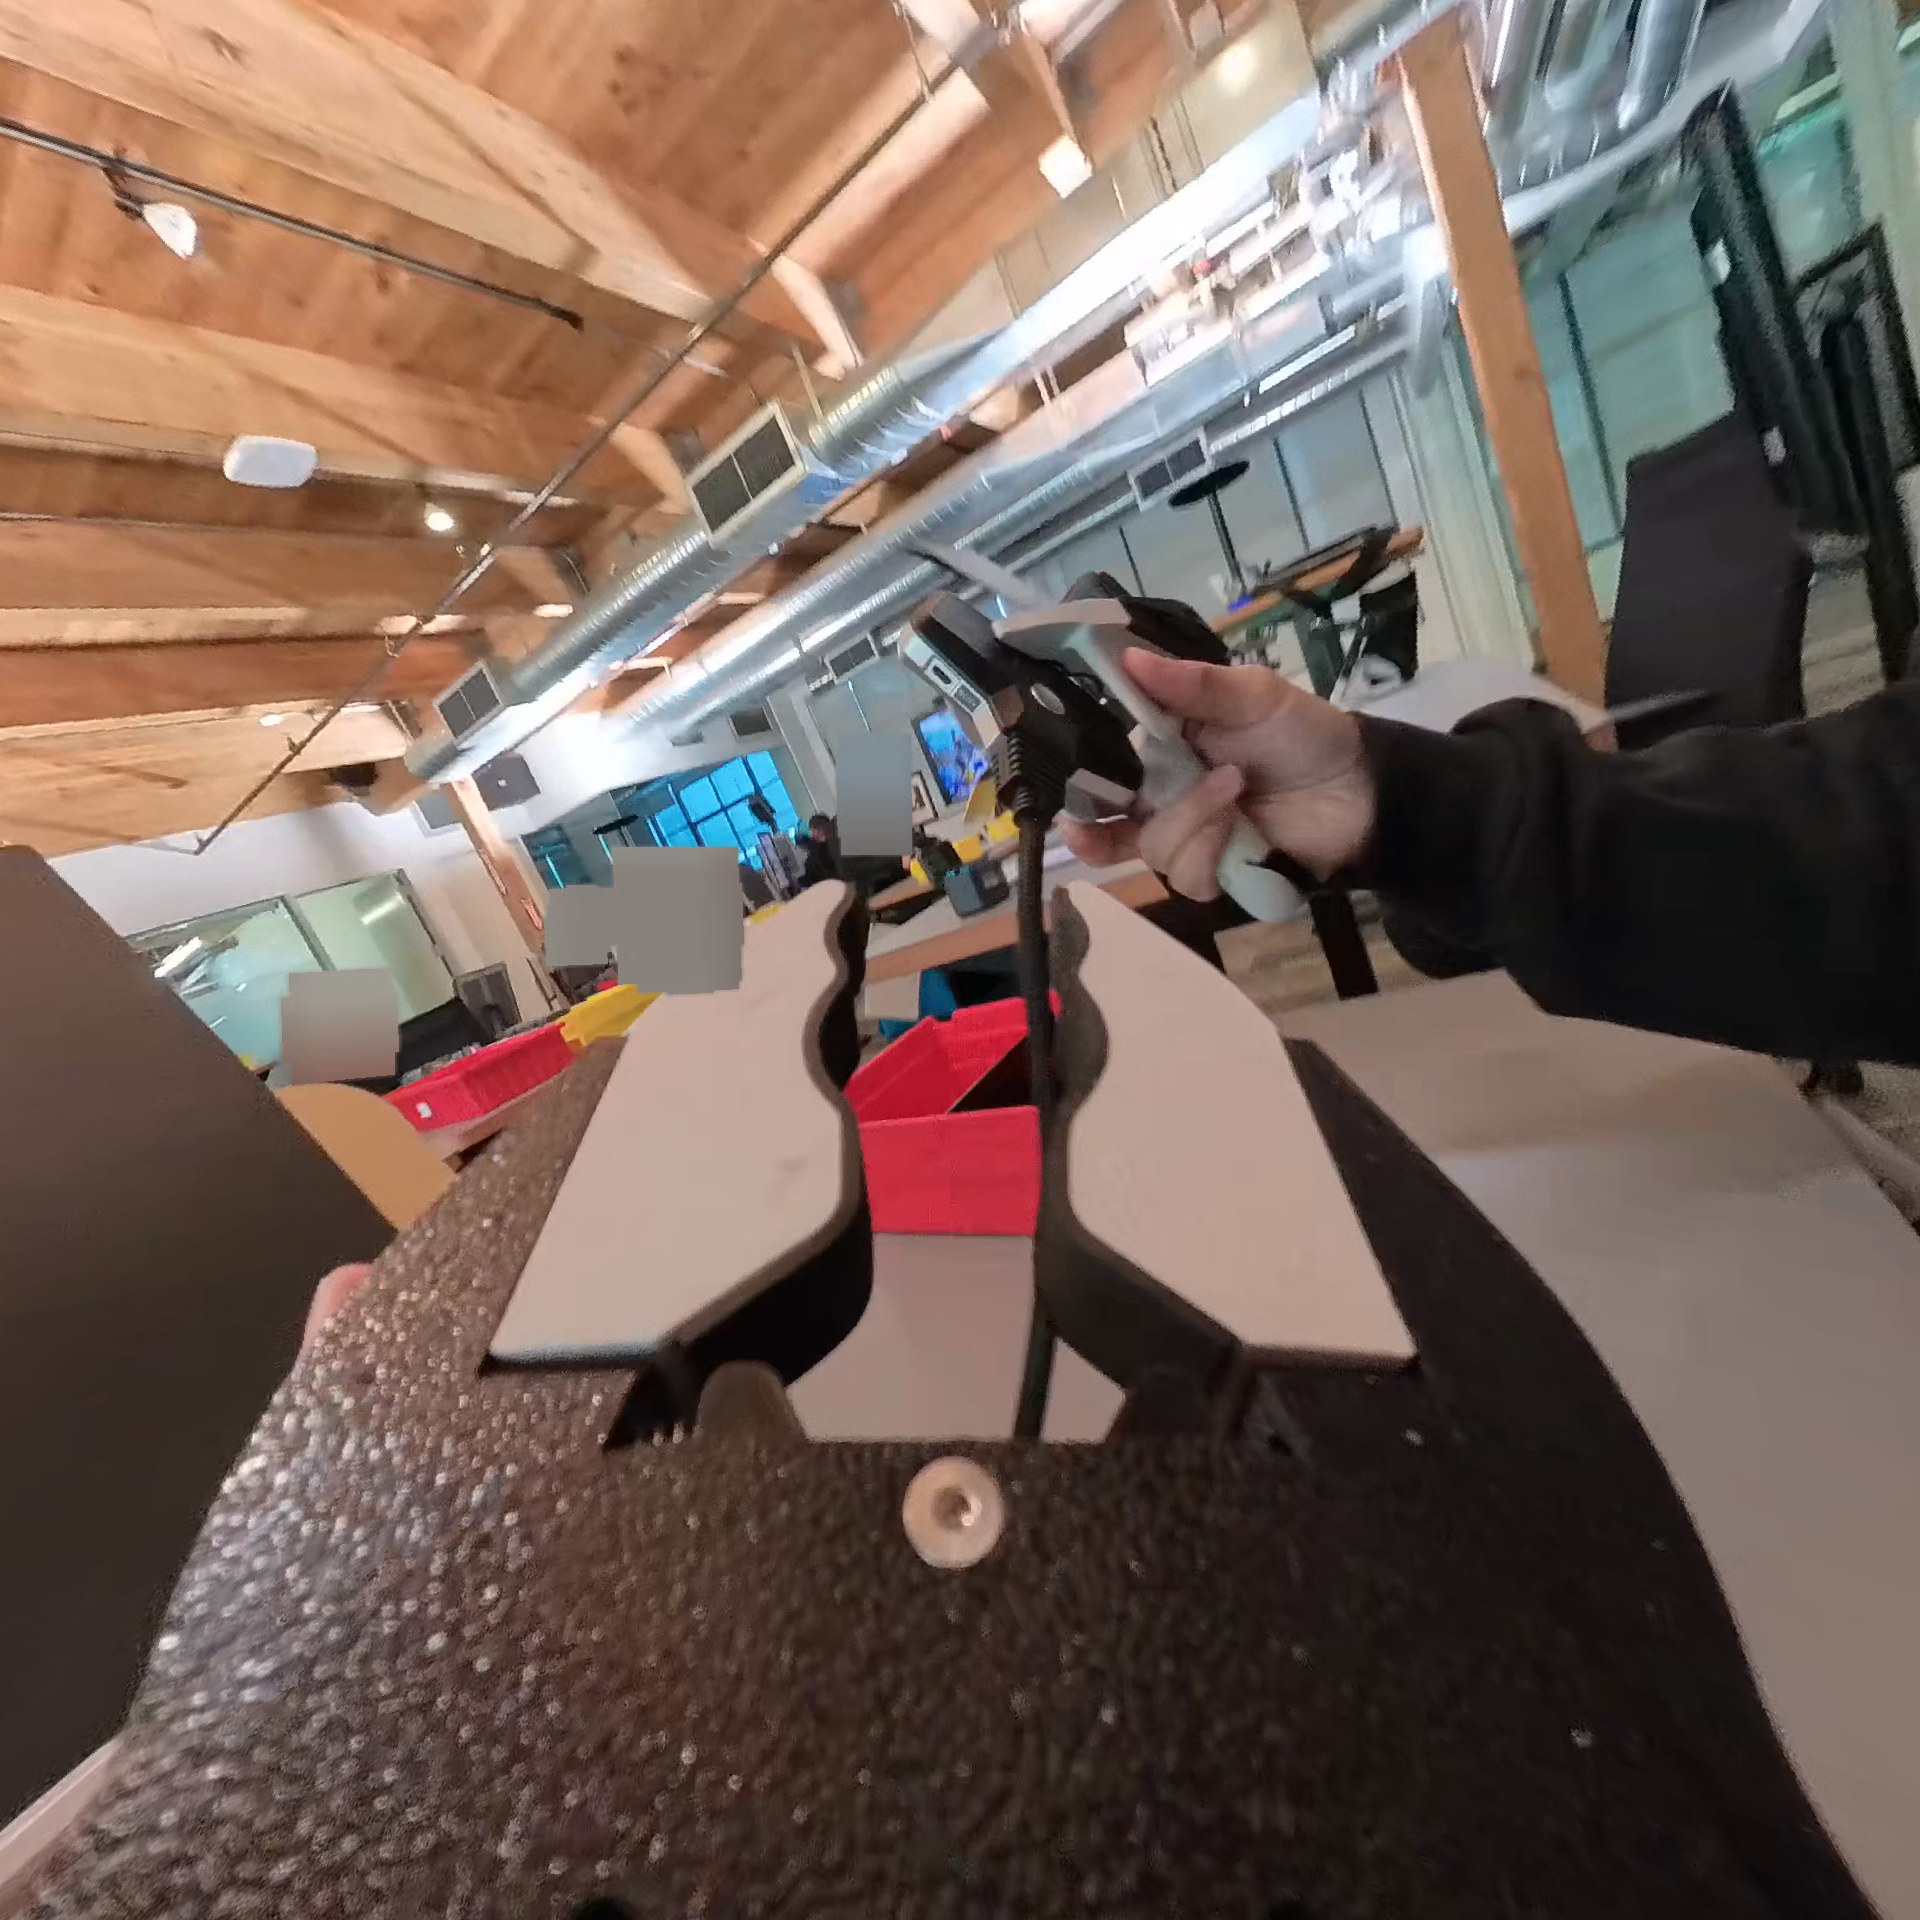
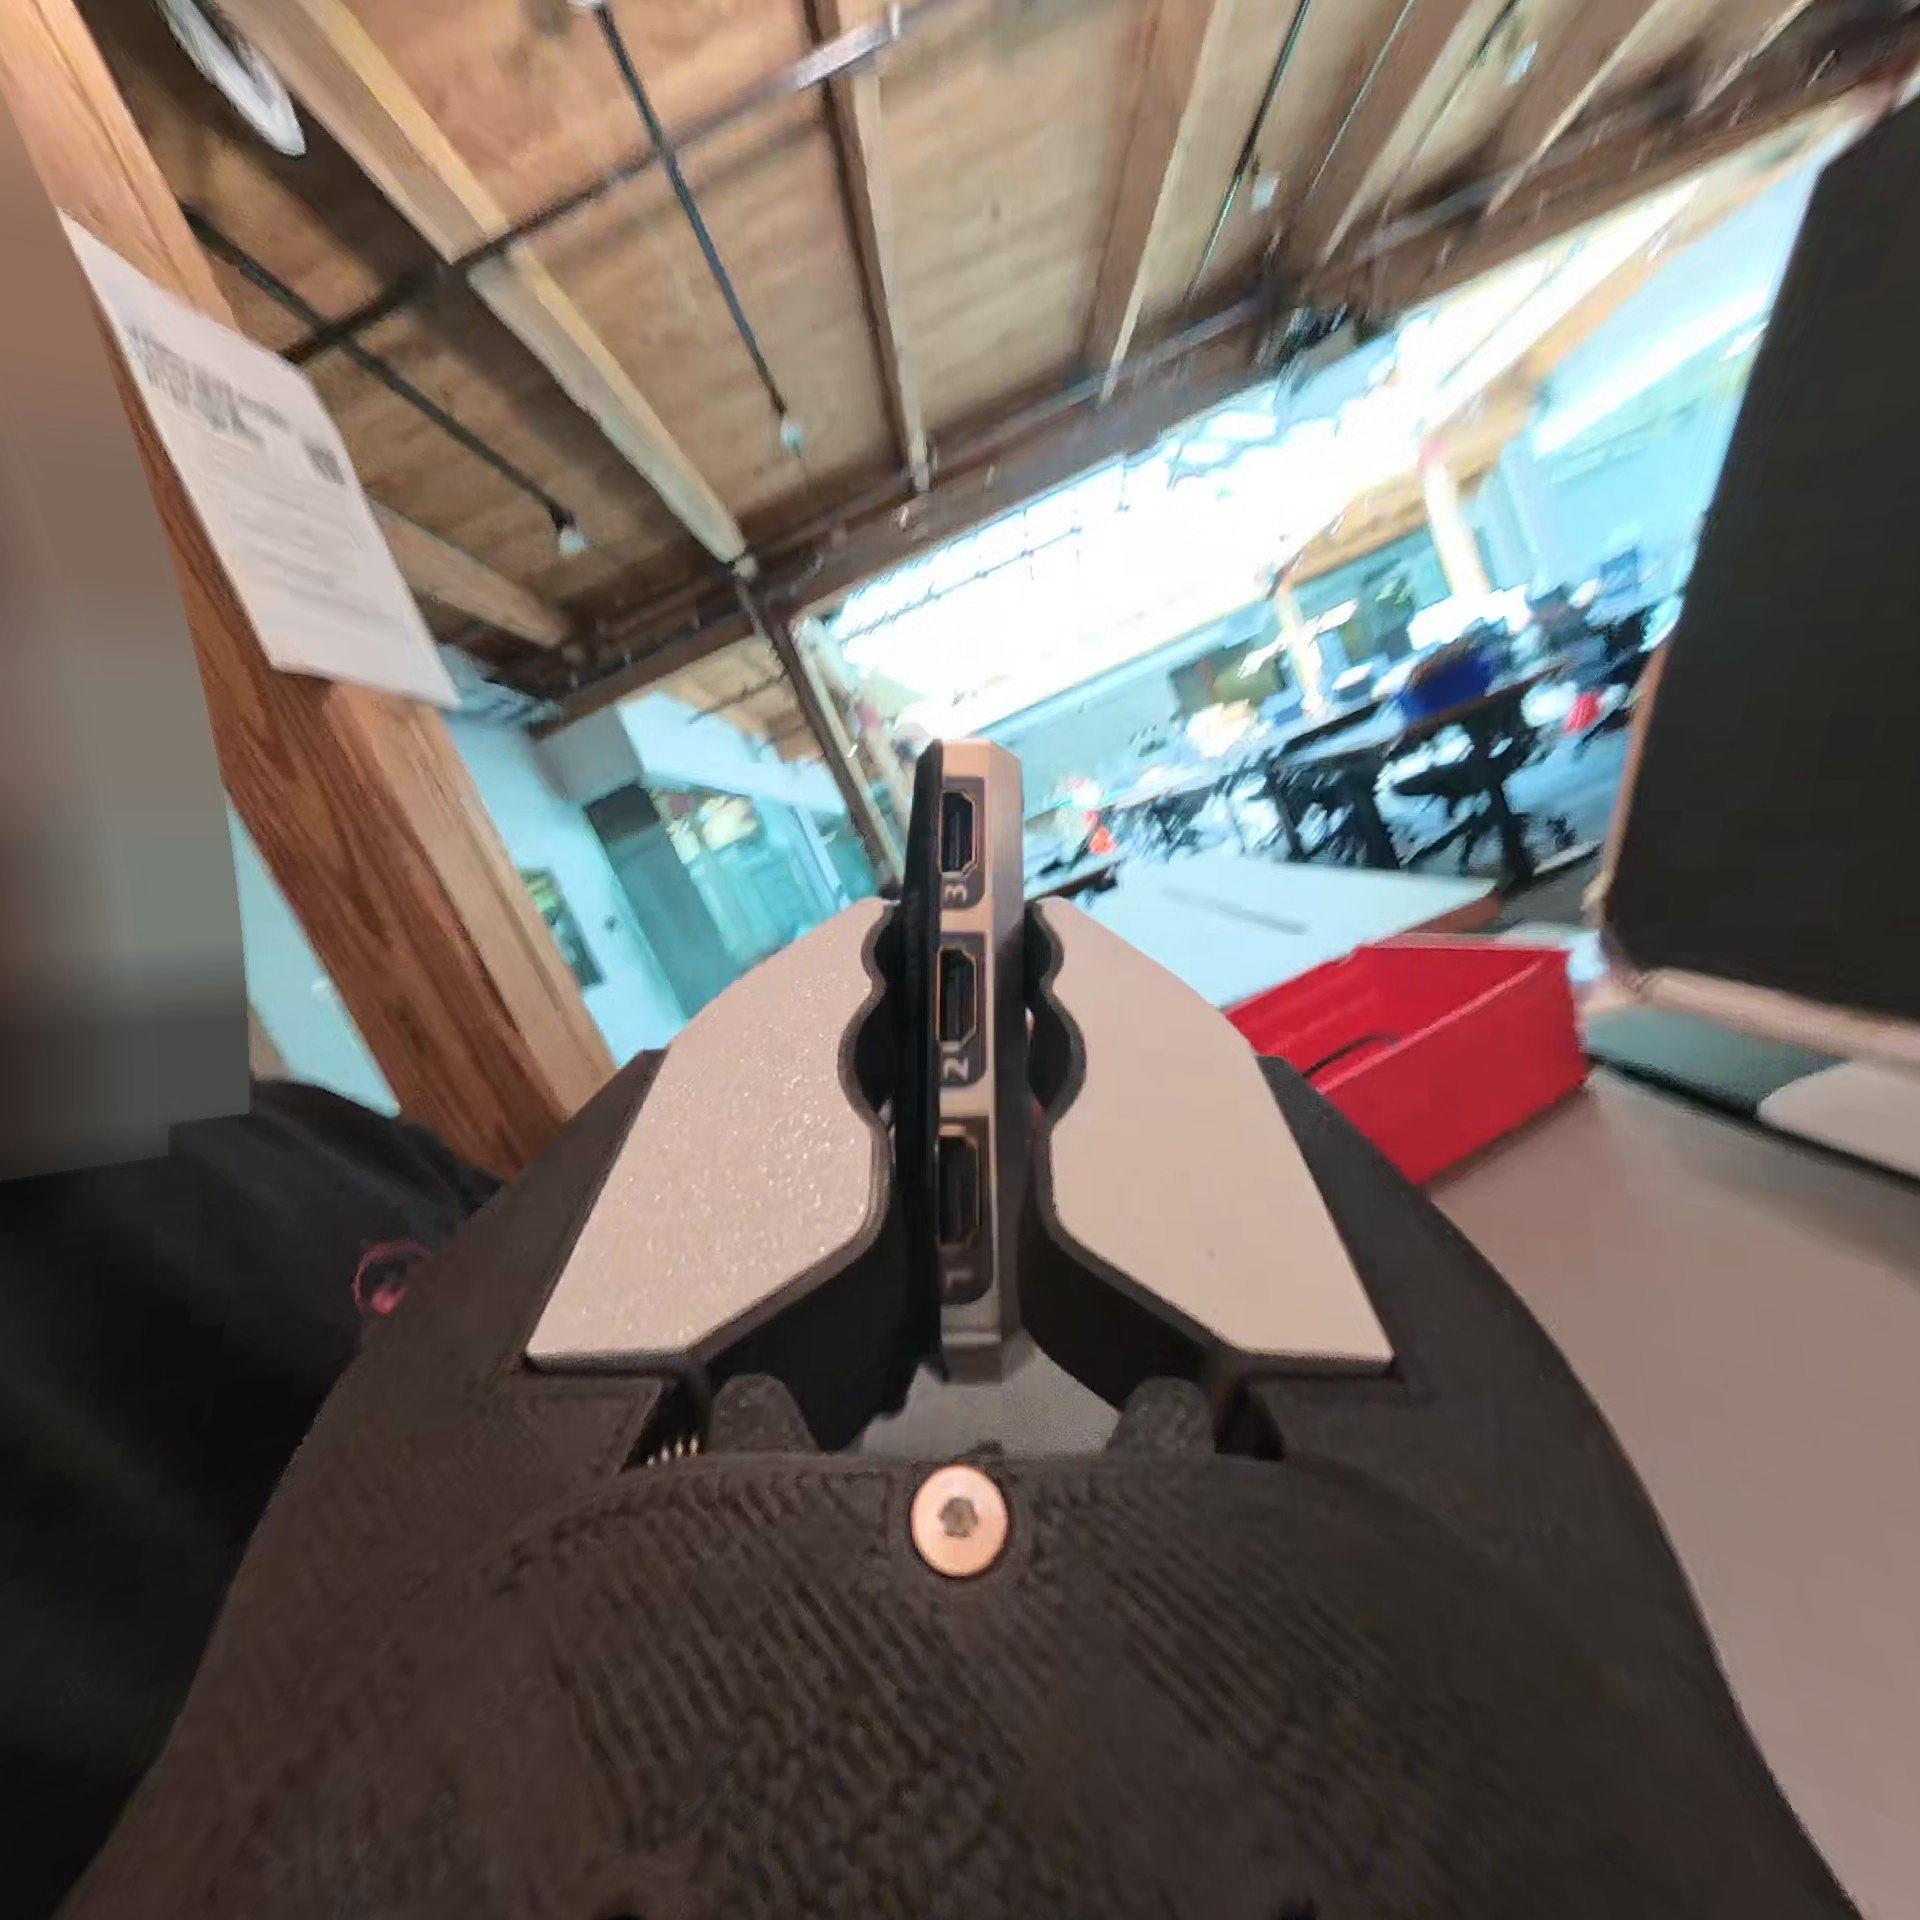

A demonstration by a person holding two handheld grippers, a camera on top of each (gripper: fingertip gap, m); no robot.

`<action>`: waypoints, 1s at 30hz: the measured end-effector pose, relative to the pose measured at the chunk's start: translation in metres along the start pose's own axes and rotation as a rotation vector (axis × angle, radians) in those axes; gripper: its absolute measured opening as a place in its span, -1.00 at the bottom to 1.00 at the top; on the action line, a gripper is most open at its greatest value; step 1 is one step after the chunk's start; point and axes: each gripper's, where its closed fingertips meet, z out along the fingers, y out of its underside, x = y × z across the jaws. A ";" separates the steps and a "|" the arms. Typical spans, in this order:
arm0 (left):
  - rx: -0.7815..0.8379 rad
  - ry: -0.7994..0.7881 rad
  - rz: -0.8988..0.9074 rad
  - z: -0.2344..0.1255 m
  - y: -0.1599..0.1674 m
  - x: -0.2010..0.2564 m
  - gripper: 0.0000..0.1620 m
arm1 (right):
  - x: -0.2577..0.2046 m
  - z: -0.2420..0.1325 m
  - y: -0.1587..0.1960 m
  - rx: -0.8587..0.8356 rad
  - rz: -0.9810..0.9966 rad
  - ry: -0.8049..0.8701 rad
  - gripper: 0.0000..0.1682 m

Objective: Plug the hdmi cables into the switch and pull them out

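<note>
In the right wrist view my right gripper (image 2: 961, 914) is shut on the grey HDMI switch (image 2: 971, 1039), held on edge. Three ports on its facing side are empty. In the left wrist view a hand (image 1: 1247, 769) holds that right gripper (image 1: 1049, 634) up in the air with the switch (image 1: 940, 649). A black HDMI plug (image 1: 1039, 748) sits at the switch's underside, and its black cable (image 1: 1034, 987) hangs down. My left gripper (image 1: 956, 914) is open below it. The cable runs between its fingers, close to the right finger (image 1: 1174, 1122).
A red bin (image 1: 951, 1153) sits on the grey table (image 1: 1558, 1195) behind my left fingers, and it also shows in the right wrist view (image 2: 1434, 1029). A black panel (image 1: 135, 1195) stands at the left. A dark screen (image 2: 1787, 623) and a wooden post (image 2: 343, 779) flank the right gripper.
</note>
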 end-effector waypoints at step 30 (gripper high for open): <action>-0.009 0.045 -0.268 -0.020 0.052 0.015 -0.73 | 0.194 -0.188 -0.167 -0.319 -0.363 0.904 -0.74</action>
